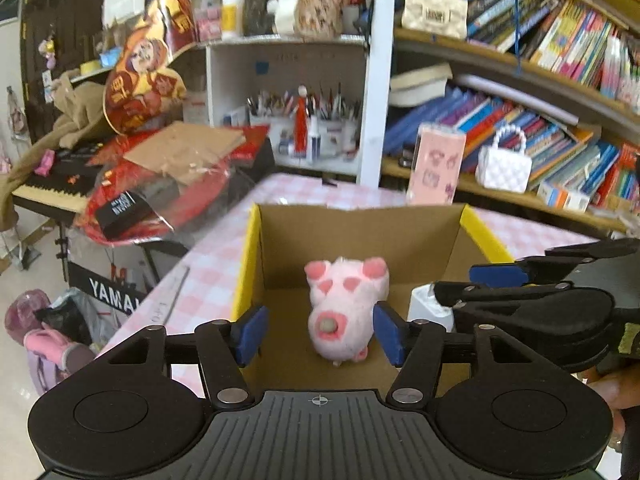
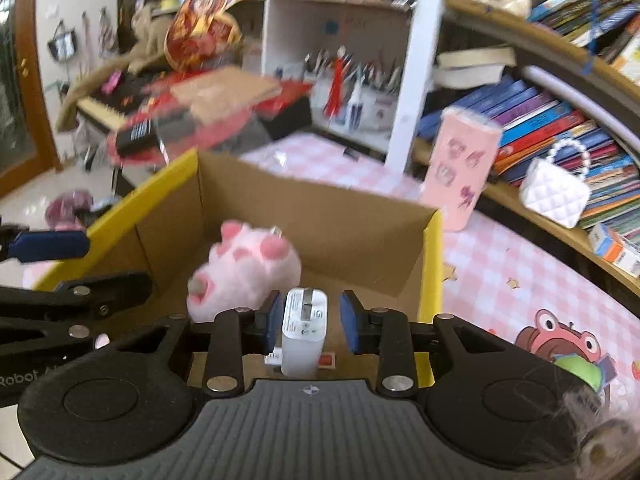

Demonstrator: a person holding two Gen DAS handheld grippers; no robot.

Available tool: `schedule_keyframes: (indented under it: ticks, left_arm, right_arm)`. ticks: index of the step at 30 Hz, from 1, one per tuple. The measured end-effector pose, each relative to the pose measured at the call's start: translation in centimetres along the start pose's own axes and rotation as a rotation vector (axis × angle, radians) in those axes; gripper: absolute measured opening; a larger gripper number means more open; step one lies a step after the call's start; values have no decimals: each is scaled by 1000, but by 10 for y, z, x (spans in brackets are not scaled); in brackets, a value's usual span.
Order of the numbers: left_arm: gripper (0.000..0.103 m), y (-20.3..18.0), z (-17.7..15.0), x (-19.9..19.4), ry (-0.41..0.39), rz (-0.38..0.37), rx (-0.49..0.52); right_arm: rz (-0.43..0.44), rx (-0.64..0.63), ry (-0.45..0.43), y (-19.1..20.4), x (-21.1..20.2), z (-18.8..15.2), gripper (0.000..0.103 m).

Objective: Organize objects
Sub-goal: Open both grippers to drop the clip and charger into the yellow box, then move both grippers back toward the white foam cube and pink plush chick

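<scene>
A pink plush pig (image 1: 344, 308) lies in an open cardboard box (image 1: 360, 232) with yellow flap edges. My left gripper (image 1: 318, 334) is open above the box, its blue pads on either side of the pig and apart from it. My right gripper (image 2: 308, 322) is open over the box's right side, with a white charger (image 2: 304, 330) between its pads, a gap showing on the right. The charger (image 1: 430, 306) also shows in the left wrist view under the right gripper's fingers (image 1: 496, 276). The pig (image 2: 244, 268) and box (image 2: 320, 216) show in the right wrist view.
The box stands on a pink checked tablecloth (image 2: 500, 276). A pink case (image 2: 460, 172) stands upright behind the box. Bookshelves (image 1: 520, 120) with white handbags (image 1: 504, 164) line the right. A keyboard piled with red items (image 1: 152, 184) sits at the left.
</scene>
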State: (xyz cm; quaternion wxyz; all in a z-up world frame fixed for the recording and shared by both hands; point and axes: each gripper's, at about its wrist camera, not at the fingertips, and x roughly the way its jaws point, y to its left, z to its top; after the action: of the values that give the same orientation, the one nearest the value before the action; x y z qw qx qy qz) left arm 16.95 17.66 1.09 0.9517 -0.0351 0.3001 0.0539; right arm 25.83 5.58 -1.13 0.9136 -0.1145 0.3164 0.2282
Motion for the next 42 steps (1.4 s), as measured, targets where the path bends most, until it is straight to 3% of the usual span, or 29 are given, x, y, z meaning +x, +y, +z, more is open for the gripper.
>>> schedule_keyframes:
  ticks: [8,14,29,42]
  left_arm:
    - [72,6,-4,-46,-83,3,-10]
    - [79,18,-18,-76,-104,19,-48]
    - [81,36,-80,-121,-12,0,-90]
    - [87,22,-114,-148,8,-36,-3]
  right_arm:
    - [-40,114,-108,2,-51,-5,30]
    - [-74,181,-140,13,-88,-22,37]
    - [-91,137,-24,75,-129,-100,38]
    - [-151,162,33,92,-160,-147,49]
